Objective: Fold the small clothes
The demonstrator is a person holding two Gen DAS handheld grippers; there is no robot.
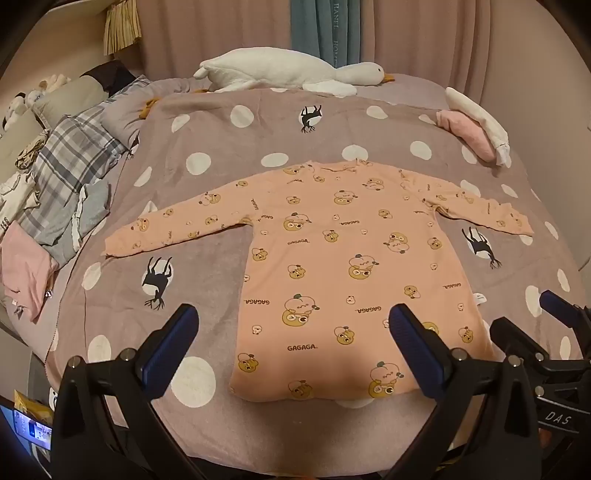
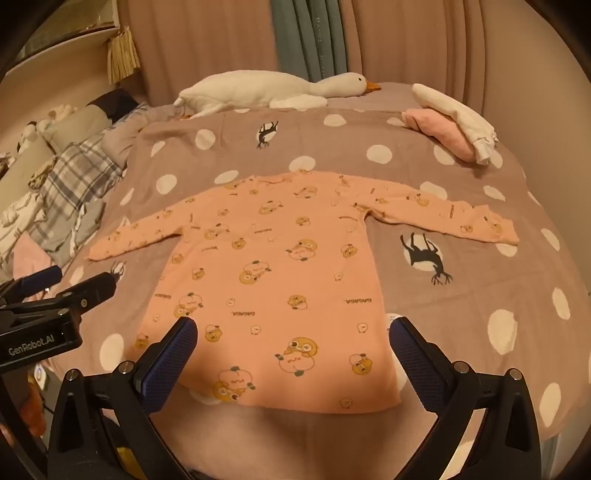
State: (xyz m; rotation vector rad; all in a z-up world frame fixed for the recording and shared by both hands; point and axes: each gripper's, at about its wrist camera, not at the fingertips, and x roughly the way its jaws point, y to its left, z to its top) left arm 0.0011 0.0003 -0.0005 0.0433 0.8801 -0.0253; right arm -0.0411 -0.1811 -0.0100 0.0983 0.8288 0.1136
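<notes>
A small peach long-sleeved top (image 1: 332, 266) with cartoon prints lies flat on the dotted grey blanket (image 1: 207, 258), both sleeves spread out, hem nearest me. It also shows in the right wrist view (image 2: 273, 273). My left gripper (image 1: 291, 339) is open and empty, held above the hem's left part. My right gripper (image 2: 293, 347) is open and empty above the hem; its fingers (image 1: 517, 332) show at the right edge of the left wrist view. The left gripper's fingers (image 2: 92, 290) show at the left of the right wrist view.
A white goose plush (image 1: 288, 72) lies at the bed's far edge. Folded pink and white clothes (image 1: 476, 129) sit at the far right. A heap of plaid, grey and pink clothes (image 1: 62, 192) lies along the left. Curtains (image 1: 406, 33) hang behind.
</notes>
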